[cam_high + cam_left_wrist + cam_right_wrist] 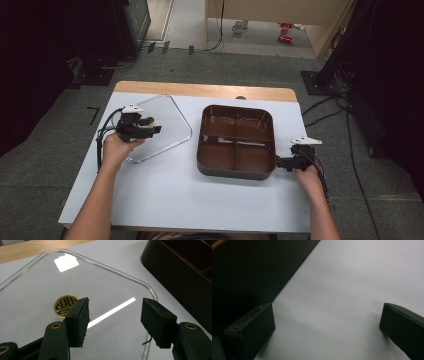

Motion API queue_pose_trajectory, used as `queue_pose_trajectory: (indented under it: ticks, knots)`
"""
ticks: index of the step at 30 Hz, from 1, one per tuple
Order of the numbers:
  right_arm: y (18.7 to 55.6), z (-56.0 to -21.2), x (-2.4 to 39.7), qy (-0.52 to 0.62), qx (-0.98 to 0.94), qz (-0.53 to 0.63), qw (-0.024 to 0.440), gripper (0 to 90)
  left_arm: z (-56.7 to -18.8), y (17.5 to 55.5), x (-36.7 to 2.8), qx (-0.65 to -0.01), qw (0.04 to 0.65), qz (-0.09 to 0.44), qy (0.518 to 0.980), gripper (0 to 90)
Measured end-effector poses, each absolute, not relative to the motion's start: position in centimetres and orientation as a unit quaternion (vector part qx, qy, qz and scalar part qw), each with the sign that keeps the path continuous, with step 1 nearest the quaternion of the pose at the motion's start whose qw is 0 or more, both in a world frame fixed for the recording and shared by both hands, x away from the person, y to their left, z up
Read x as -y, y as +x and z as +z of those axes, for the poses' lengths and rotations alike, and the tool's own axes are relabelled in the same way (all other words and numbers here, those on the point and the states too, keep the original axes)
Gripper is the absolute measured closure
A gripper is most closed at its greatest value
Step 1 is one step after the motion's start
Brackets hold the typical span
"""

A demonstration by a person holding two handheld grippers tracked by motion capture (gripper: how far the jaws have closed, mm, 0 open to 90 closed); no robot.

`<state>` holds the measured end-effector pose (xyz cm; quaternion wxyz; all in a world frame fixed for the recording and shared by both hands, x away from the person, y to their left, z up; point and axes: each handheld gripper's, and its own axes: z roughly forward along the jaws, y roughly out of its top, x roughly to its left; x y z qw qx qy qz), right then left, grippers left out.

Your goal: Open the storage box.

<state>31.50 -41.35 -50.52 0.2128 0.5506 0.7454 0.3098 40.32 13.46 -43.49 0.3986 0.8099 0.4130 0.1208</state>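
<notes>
Beside the brown tray (236,170), both claws gape empty, left claw (113,320) above the clear lid (37,290).

Two bare forearms reached in from the bottom edge of the high view. The left hand (116,146) held the left gripper (152,126) pointing right, its jaws apart with nothing between them. The right hand (308,179) held the right gripper (278,162) pointing left, jaws spread wide and empty.

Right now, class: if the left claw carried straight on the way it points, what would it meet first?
Probably the clear lid below it, beyond its open jaws; the left claw tilts down over it. Depth is uncertain.
</notes>
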Motion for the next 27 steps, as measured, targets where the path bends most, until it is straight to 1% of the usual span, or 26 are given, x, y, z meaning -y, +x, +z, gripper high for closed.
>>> queue_pose_trajectory:
  ticks: [6, 9, 11, 14, 18, 27]
  knots:
    - [31.5, -50.5, 41.3, 0.55, -0.745, 0.31, 0.213, 0.0, -43.6, 38.7, -12.4, -0.403, 0.4, 0.118, 0.815, 38.4]
    - [31.5, -50.5, 41.3, 0.551, -0.745, 0.31, 0.213, 0.0, -43.8, 37.7, -11.5, -0.396, 0.39, 0.132, 0.821, 36.6]
    - [31.5, -50.5, 41.4, 0.55, -0.746, 0.309, 0.213, 0.0, -44.0, 37.3, -11.1, -0.39, 0.388, 0.126, 0.826, 35.8]
    - [31.5, -50.5, 41.3, 0.551, -0.745, 0.309, 0.212, 0.0, -44.3, 36.8, -10.8, -0.383, 0.387, 0.124, 0.83, 31.7]
    - [31.5, -50.5, 41.3, 0.551, -0.746, 0.309, 0.213, 0.0, -44.8, 35.9, -10.0, -0.37, 0.392, 0.113, 0.835, 28.9]
    - [31.5, -50.5, 41.3, 0.551, -0.746, 0.309, 0.213, 0.0, -45.4, 34.2, -8.6, -0.348, 0.402, 0.097, 0.841, 26.3]
